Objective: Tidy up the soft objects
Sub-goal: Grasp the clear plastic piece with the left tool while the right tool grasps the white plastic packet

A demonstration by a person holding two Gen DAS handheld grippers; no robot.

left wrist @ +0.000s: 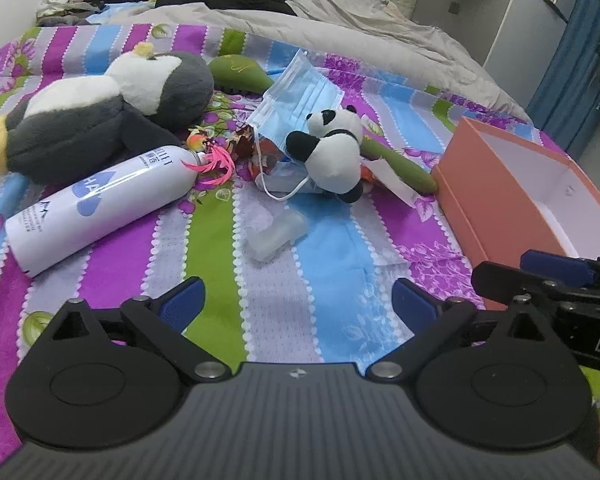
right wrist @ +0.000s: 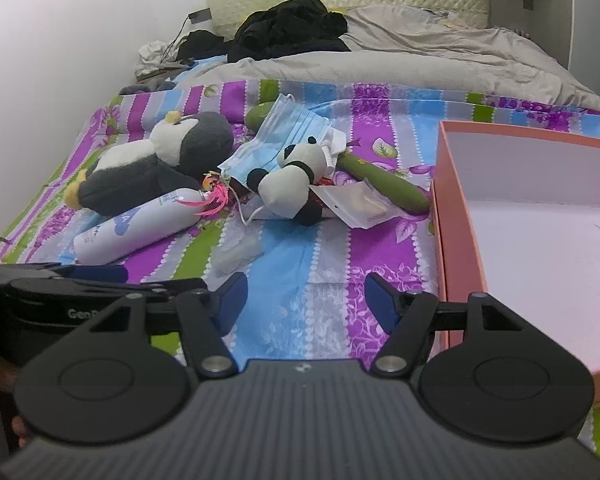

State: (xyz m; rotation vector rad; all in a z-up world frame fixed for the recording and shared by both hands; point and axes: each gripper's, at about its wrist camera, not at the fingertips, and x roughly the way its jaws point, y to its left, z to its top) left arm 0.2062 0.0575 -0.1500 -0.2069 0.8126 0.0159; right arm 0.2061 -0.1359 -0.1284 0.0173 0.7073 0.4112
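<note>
Nearest in both wrist views, the left gripper (left wrist: pixel 298 300) and the right gripper (right wrist: pixel 306 300) are held side by side over the striped floral bedsheet (left wrist: pixel 332 264), tilted down toward the clutter. The blue-padded fingers (left wrist: pixel 182 306) of the left are spread wide with nothing between them. Those of the right are set somewhat narrower, also empty, as if being sized for a small item.

Just beyond, a small clear plastic piece (left wrist: pixel 276 236) is seen lying flat on the sheet. To the right, an open salmon-pink cardboard box with a white interior (right wrist: pixel 456 216) is placed at the bed's edge, empty, probably as the bin for the soft items.

Further on, the small black-and-white plush panda (left wrist: pixel 332 152) is found slumped on a blue pleated face mask (left wrist: pixel 300 96) and some wrappers, beside a green wand-shaped object (left wrist: pixel 404 168). To its left a white cylindrical spray bottle (left wrist: pixel 100 204) is laid on its side, touching the large grey-and-white plush penguin (left wrist: pixel 100 116). Neither toy is yet in the box.

At the far end, a grey quilt (right wrist: pixel 400 64) and dark clothes (right wrist: pixel 288 32) are heaped by the headboard.
</note>
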